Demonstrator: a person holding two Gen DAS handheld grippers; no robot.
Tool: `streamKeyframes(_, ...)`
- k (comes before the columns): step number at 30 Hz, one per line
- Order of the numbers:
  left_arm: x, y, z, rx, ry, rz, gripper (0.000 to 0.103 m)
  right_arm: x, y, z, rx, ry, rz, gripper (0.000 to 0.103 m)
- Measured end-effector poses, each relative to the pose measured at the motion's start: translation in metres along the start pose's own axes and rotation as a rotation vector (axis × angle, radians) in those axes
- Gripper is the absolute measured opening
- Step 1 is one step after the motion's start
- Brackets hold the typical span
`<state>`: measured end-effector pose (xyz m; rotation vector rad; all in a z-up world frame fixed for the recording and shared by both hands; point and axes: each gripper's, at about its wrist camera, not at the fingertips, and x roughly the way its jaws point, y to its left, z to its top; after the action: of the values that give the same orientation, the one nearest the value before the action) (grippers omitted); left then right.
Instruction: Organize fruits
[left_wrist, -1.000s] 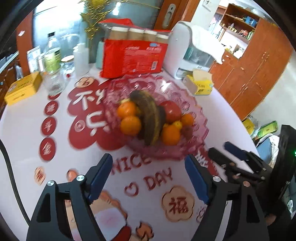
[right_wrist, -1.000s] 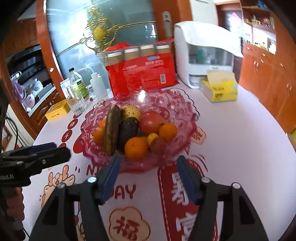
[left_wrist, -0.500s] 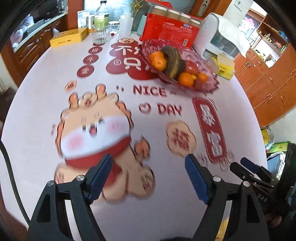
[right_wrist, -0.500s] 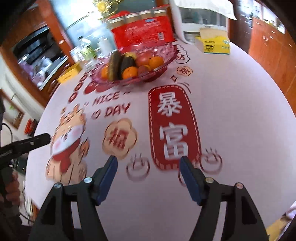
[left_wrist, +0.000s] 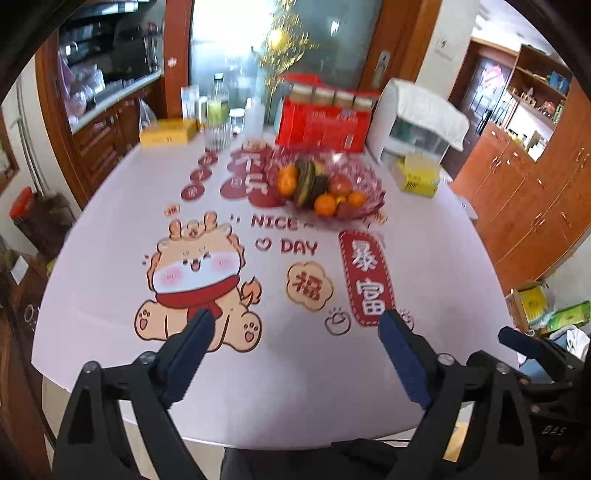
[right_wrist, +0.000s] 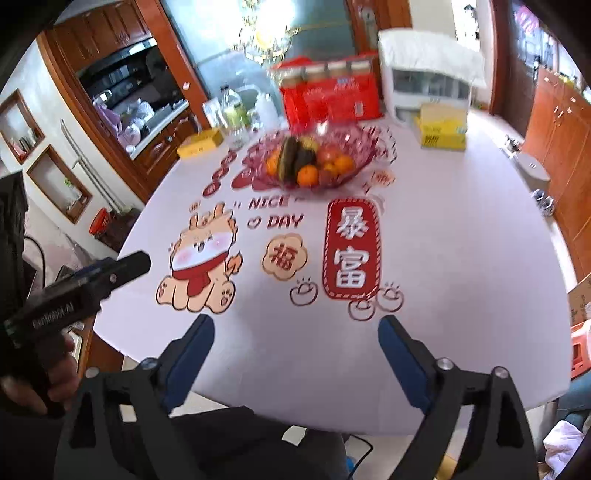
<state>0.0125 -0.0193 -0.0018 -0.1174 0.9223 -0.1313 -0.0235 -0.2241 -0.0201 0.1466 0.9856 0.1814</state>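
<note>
While both claws hung above the near table edge, neither held anything. Left gripper (left_wrist: 295, 354): jaws spread wide, empty. Right gripper (right_wrist: 295, 350): same, released. Fruit (left_wrist: 317, 184) sat heaped in the pink bowl (left_wrist: 369, 177) at the far middle of the table (left_wrist: 443, 280), well apart from both tools. Oranges, a dark banana and a red fruit were all inside the rim, none loose on the cloth. Judged: sorting likely done, or not begun; grippers parked clear so the whole tabletop showed.
</note>
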Motion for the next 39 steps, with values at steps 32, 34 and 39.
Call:
streamKeyframes(32,-0.029,-0.031,-0.032,-0.037,-0.112,0.233,0.103,-0.004,0.003,-0.014,-0.075,-0.071,0.027,0.103)
streamKeyframes(34,-0.029,-0.031,-0.032,-0.039,-0.112,0.233,0.103,-0.005,0.003,-0.014,-0.074,-0.071,0.024,0.103)
streamKeyframes(39,-0.026,-0.032,-0.030,-0.033,-0.105,0.219,0.103,-0.005,0.001,-0.014,-0.068,-0.069,0.021,0.103)
